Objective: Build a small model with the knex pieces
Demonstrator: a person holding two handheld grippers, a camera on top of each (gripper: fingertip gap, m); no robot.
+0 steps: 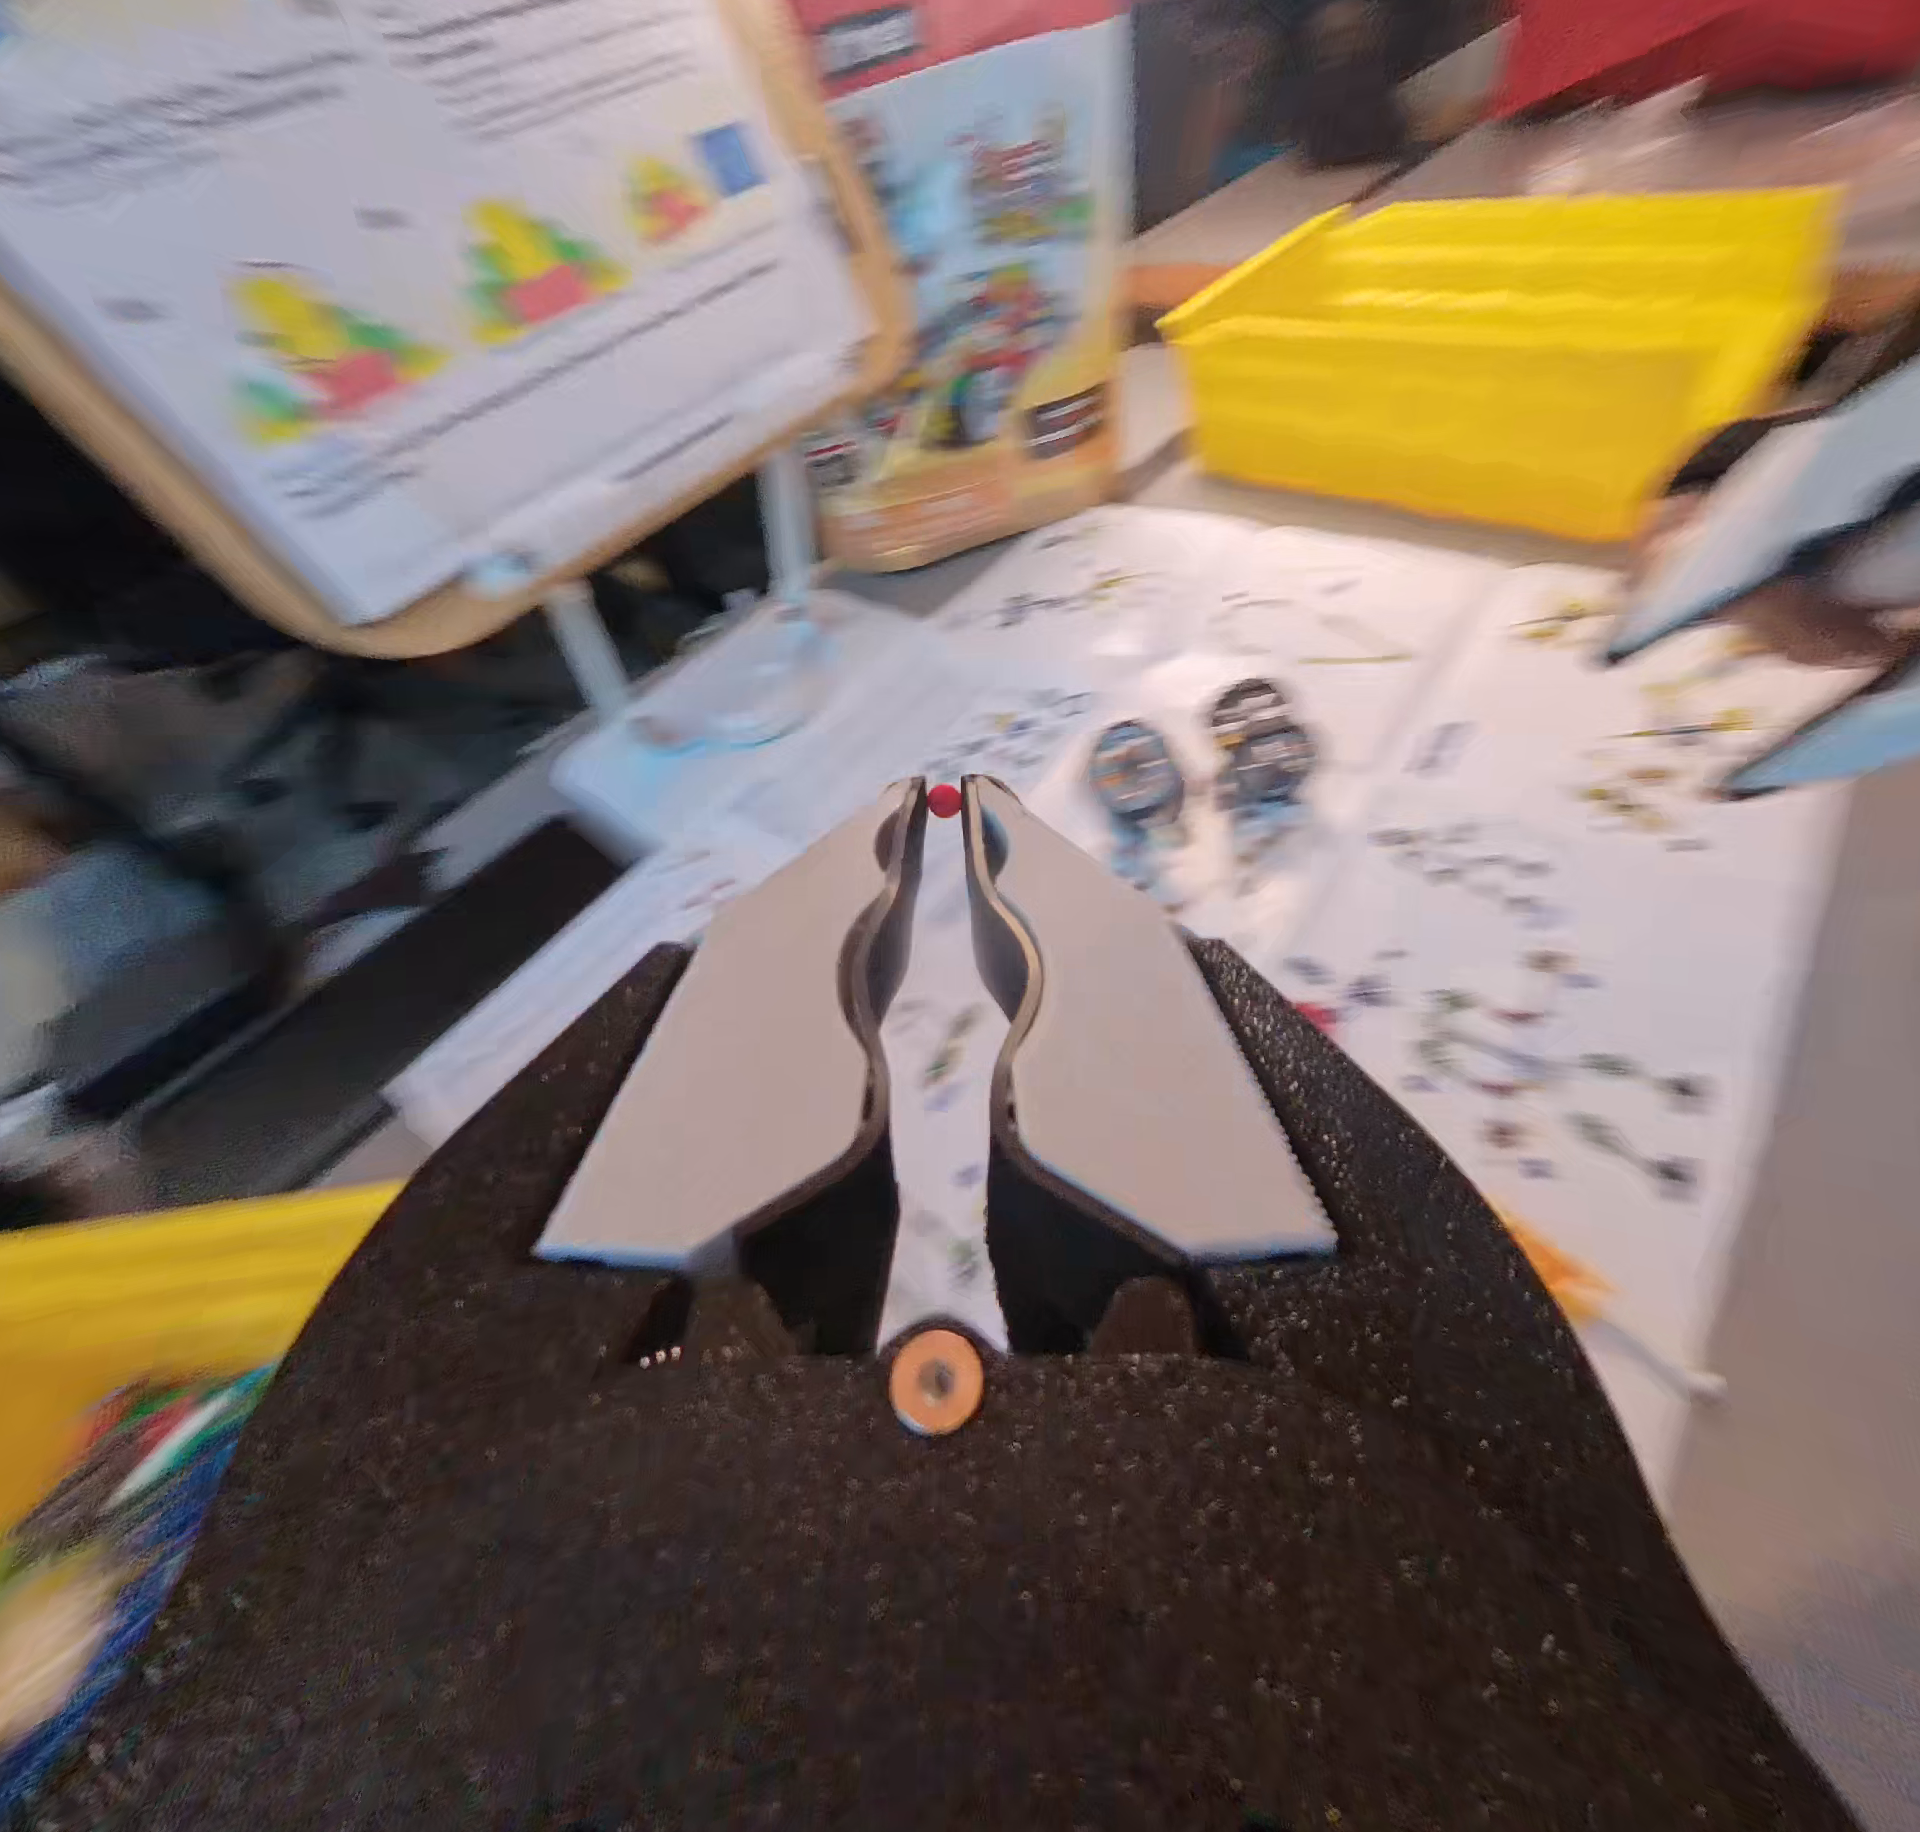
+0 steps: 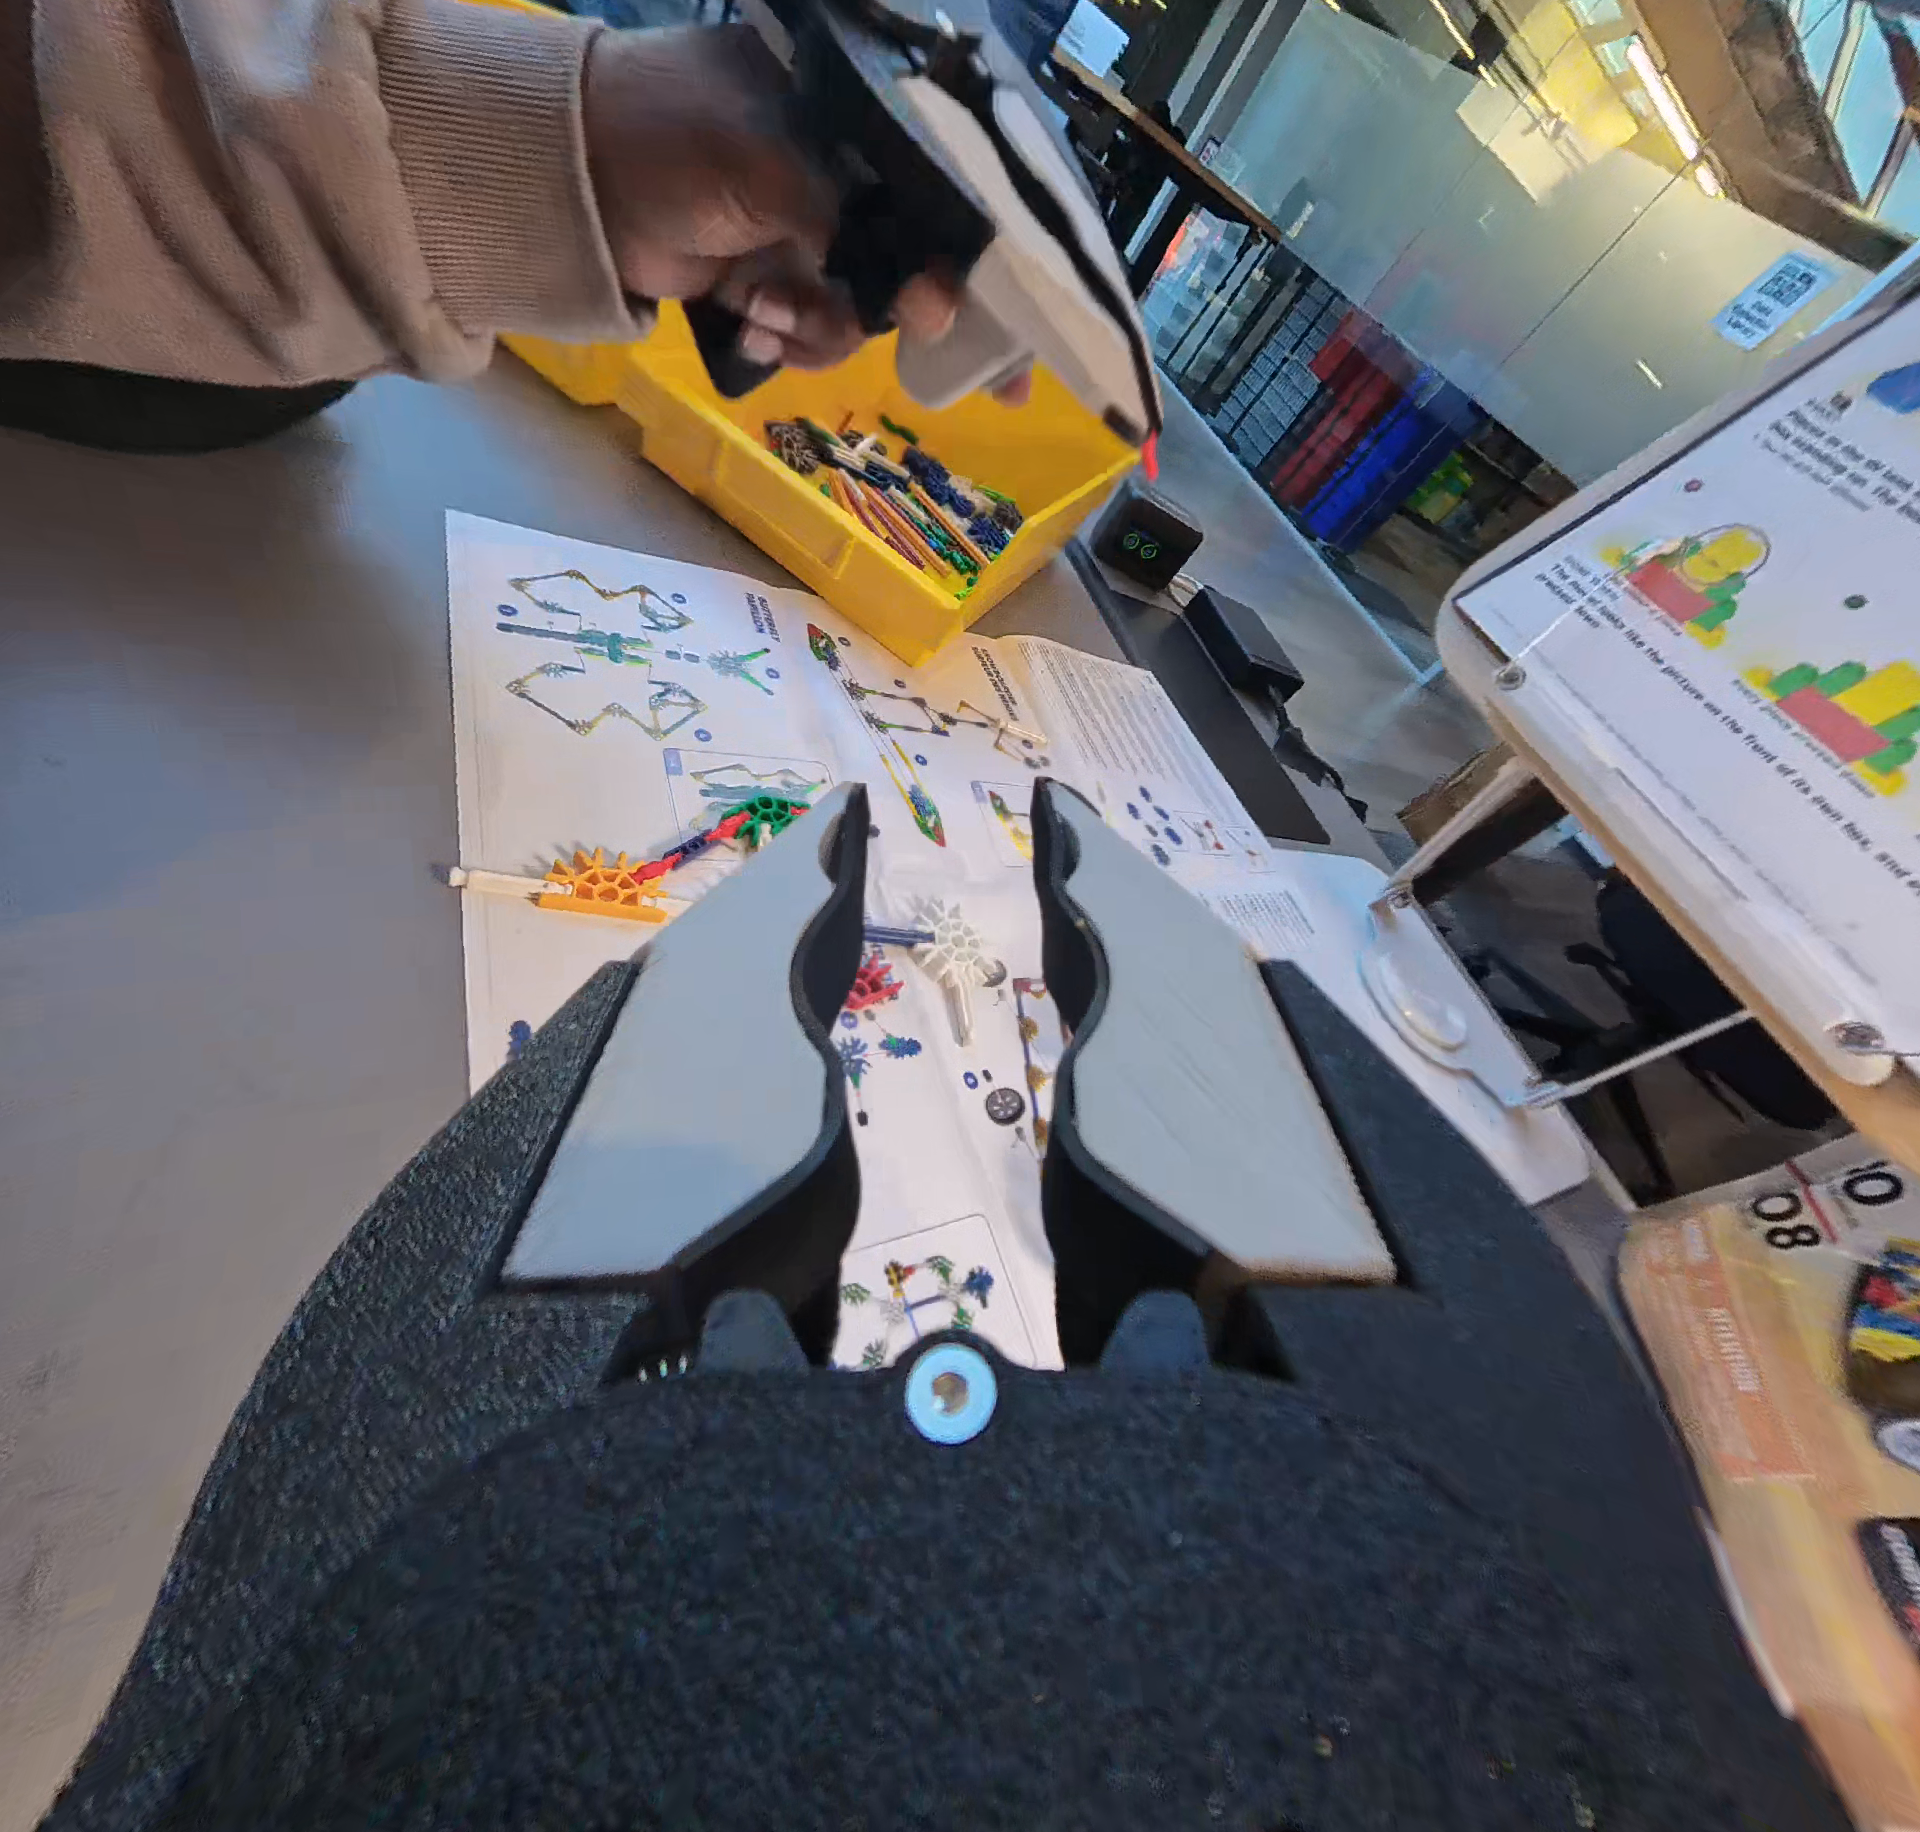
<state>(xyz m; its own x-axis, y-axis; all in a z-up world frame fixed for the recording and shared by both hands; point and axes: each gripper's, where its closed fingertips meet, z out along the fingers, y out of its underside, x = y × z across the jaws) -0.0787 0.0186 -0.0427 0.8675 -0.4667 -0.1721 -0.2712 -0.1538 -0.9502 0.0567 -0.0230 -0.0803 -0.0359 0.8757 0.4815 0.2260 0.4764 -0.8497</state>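
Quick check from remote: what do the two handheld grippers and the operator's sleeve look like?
Both the left gripper and right gripper have flat grey fingers with wavy black inner pads on a speckled black body with a round washer at the centre. The sleeve is beige with a ribbed cuff.

Grey-faced, black-edged fingers of the left gripper (image 1: 943,795) pinch a small red piece (image 1: 943,798). The right gripper (image 2: 951,795) has the same grey and black. Below it lies a white instruction sheet (image 2: 582,743) with multicoloured diagrams; on the sheet, an orange toothed connector (image 2: 605,883), a green connector (image 2: 767,812), a white snowflake connector (image 2: 951,941); beyond the sheet, a yellow bin (image 2: 821,525) of mixed-colour rods
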